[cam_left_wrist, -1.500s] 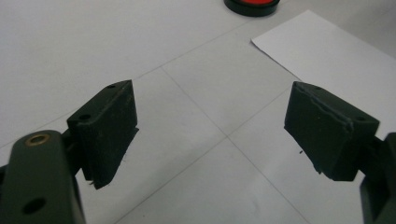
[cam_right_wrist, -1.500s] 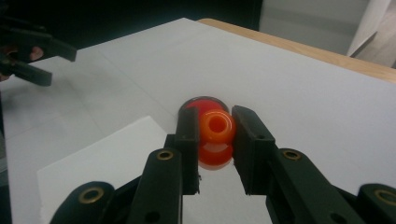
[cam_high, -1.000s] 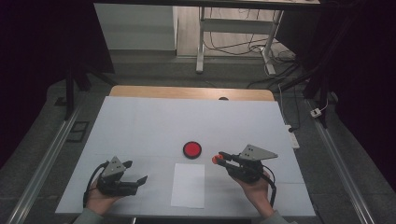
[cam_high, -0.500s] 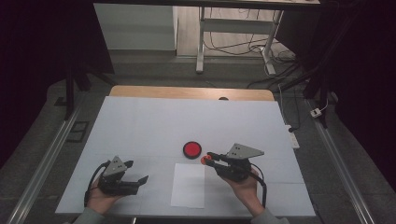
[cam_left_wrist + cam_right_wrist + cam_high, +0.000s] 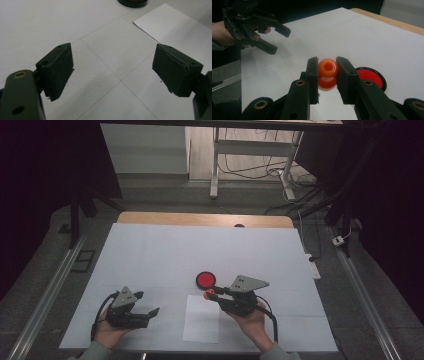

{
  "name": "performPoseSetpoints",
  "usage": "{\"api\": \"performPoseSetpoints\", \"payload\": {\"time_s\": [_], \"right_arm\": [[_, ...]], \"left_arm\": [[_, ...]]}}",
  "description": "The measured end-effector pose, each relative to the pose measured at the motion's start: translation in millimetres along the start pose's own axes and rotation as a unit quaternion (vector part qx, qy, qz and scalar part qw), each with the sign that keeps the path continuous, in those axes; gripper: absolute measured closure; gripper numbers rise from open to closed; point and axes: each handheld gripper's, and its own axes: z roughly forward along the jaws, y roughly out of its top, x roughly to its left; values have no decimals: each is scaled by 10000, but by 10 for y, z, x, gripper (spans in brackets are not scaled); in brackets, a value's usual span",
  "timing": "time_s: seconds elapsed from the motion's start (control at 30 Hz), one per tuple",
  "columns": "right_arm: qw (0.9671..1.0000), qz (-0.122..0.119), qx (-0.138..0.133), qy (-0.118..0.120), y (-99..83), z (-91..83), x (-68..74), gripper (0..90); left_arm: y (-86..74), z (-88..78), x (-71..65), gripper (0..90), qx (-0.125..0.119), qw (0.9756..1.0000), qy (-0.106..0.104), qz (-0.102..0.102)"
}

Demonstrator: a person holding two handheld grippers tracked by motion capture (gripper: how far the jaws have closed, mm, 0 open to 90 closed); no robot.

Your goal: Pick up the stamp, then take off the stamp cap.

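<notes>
While the right gripper (image 5: 327,72) pinches the orange knob (image 5: 327,68), its rounded sides could squirt free; left gripper (image 5: 112,72) gapes wide, empty.

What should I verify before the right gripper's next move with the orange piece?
1. Right gripper shut on orange ring-shaped piece: ok.
2. Piece centred between the pads: ok.
3. Red ink pad uncovered, beside the piece: ok.
4. White paper sheet lies flat on the table: ok.
5. Left gripper open, apart from the sheet: ok.
6. Piece's underside inked: cannot tell.
</notes>
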Motion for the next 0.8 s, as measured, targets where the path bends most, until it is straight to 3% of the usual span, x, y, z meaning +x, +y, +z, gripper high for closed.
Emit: {"api": "performPoseSetpoints", "payload": {"time_s": [0.53, 0.8], "right_arm": [[10000, -1, -51, -9, 16, -29, -8, 724], [10000, 8, -96, -20, 24, -45, -14, 724]], "left_arm": [[16, -4, -5, 176, -24, 10000, 25, 38], [104, 7, -76, 184, -112, 9995, -28, 286]]}}
